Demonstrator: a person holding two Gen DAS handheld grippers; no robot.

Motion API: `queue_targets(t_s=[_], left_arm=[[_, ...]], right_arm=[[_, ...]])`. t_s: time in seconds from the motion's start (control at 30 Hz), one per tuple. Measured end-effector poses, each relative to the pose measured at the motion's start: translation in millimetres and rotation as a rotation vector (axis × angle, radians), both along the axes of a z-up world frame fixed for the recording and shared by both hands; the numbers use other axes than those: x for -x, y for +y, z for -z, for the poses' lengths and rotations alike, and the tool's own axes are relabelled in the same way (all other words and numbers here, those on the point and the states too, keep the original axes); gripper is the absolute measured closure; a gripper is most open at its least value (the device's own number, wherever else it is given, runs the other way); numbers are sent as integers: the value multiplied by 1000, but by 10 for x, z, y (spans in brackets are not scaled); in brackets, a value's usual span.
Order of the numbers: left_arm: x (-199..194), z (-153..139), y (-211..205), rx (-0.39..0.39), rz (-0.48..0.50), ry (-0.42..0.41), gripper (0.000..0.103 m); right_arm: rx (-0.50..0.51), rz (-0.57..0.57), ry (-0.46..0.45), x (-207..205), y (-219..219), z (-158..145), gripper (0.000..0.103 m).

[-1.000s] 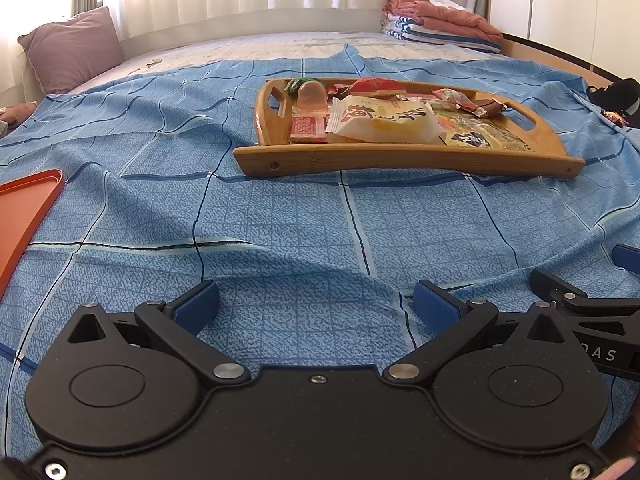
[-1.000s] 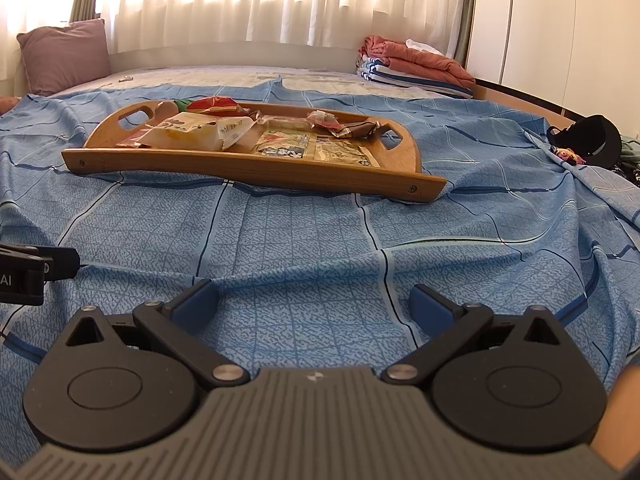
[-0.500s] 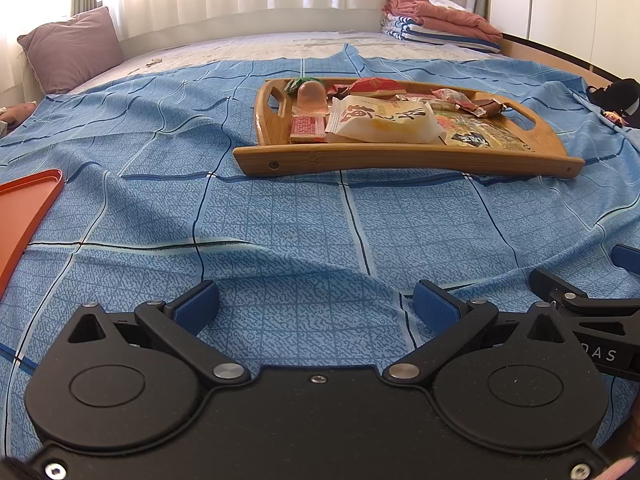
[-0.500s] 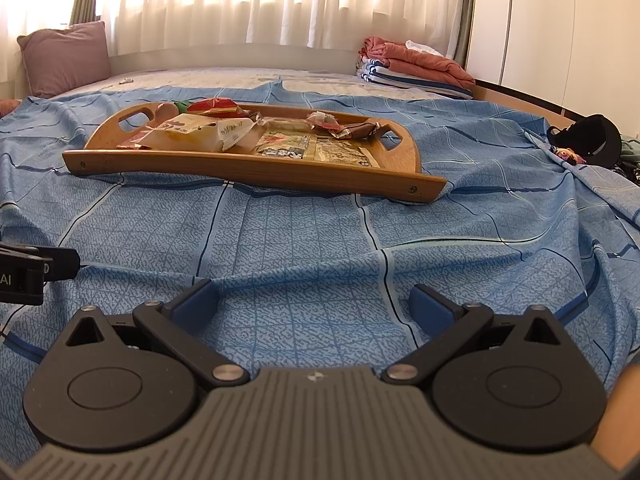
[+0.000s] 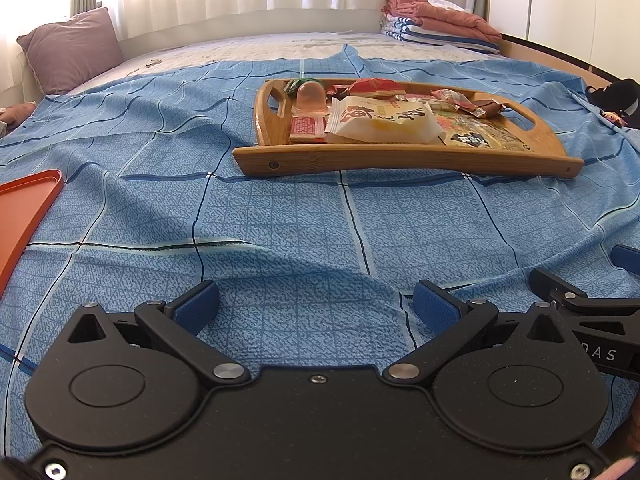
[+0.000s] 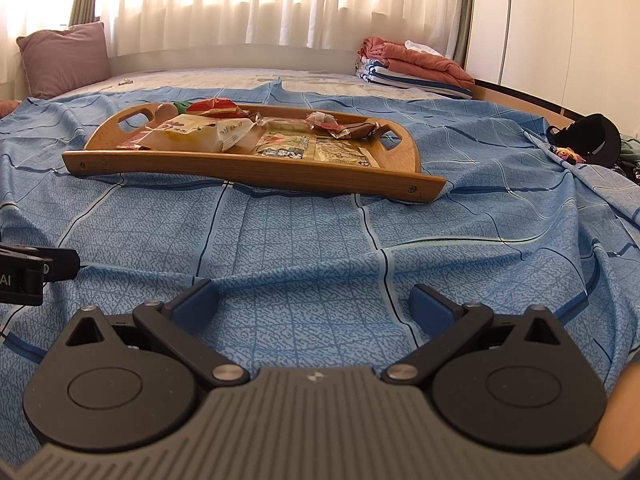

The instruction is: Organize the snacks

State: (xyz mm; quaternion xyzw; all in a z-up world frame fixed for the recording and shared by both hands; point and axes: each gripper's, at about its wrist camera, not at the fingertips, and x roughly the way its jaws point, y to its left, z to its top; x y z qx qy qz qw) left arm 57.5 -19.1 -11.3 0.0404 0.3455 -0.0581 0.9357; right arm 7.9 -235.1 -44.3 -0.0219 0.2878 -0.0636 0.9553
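A wooden tray [image 5: 400, 158] with handles lies on the blue bedspread ahead, also in the right wrist view [image 6: 256, 170]. It holds several snack packets: a large white and yellow bag [image 5: 384, 122], a pink jelly cup [image 5: 311, 96], a red packet [image 5: 376, 86] and flat dark-printed packets [image 5: 476, 136]. My left gripper [image 5: 316, 306] is open and empty, low over the bedspread, well short of the tray. My right gripper [image 6: 314, 304] is open and empty too, beside the left one. An orange tray [image 5: 24, 208] lies at the left edge.
A mauve pillow [image 5: 72, 50] leans at the far left by the curtained window. Folded blankets [image 5: 440, 20] are stacked at the far right. A black cap [image 6: 588, 138] lies at the bed's right edge. The bedspread [image 5: 280, 216] has soft folds.
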Motion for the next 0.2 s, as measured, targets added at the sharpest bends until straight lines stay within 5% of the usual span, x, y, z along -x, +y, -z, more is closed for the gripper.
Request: queue_targets(t_s=[0.2], left_arm=[[-6,3,5,-2,1,-2,0]], right_arm=[[1,0,-1,4,-1,-2,0]])
